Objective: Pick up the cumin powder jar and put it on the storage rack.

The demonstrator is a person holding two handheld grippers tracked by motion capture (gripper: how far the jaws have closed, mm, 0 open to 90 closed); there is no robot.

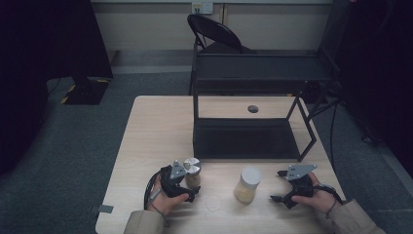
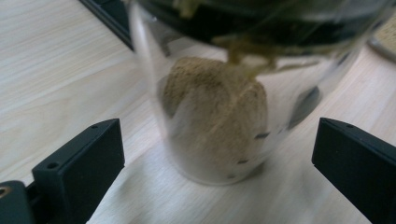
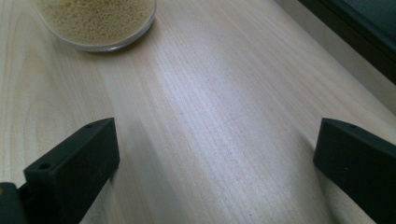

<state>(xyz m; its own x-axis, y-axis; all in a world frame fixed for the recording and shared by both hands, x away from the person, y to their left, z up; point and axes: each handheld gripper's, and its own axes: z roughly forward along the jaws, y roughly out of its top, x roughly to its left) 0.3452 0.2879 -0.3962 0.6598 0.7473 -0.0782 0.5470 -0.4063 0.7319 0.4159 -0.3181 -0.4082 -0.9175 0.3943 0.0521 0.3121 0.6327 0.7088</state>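
**Spotter:** What do you have nearest you?

**Operator:** My left gripper (image 1: 187, 187) sits at the near left of the wooden table (image 1: 146, 136), jaws spread wide on either side of a small glass jar of brown powder (image 2: 219, 121). From the left gripper view I see gaps between both pads and the glass, so nothing is grasped. The jar stands upright with a silver lid (image 1: 192, 165) on top.

**Spotter:** How would you close well?

**Operator:** I judge the jar sits a little off centre between the jaws, so I'd square up first, then close slowly on the lower body, below the lid, keeping the jaws level so the glass doesn't tip or slide.

**Spotter:** And the other side?

**Operator:** My right gripper (image 1: 281, 187) rests at the near right, jaws released over bare wood. Just beside it, toward the middle, stands a jar of pale yellow grains (image 1: 247, 185) with a white lid. The two jars are apart, so I have room.

**Spotter:** Farther back?

**Operator:** A black two-tier metal shelf rack (image 1: 248, 139) stands behind the jars, and a black folding chair (image 1: 214, 31) is beyond the table.
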